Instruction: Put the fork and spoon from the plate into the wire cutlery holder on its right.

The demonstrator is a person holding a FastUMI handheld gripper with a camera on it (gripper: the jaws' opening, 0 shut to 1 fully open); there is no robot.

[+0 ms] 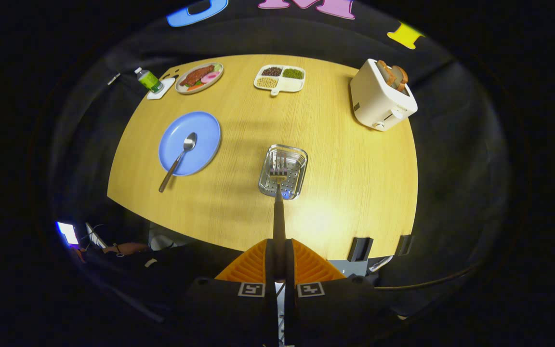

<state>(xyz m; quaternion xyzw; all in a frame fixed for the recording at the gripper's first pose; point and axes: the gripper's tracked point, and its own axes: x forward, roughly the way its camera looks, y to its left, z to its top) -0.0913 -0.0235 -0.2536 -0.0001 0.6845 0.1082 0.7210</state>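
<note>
The gripper (278, 258) is clamped on the fork (278, 193) handle. The fork's long axis runs straight ahead, tines over the wire cutlery holder (294, 156). The spoon (181, 156) lies on the plate (205, 130), left of the holder.

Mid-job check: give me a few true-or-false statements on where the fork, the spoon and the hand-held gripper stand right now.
1. The hand-held gripper is shut on the fork by its handle. True.
2. The fork's tines hang over the blue plate. False: they hang over the wire cutlery holder, right of the blue plate.
3. The spoon is already in the holder. False: it lies on the blue plate, handle sticking out over the rim onto the table.
4. The toaster has bread in its slots. True.
5. The divided tray sits between the fingers. False: it is far beyond them, at the table's far side.
</note>
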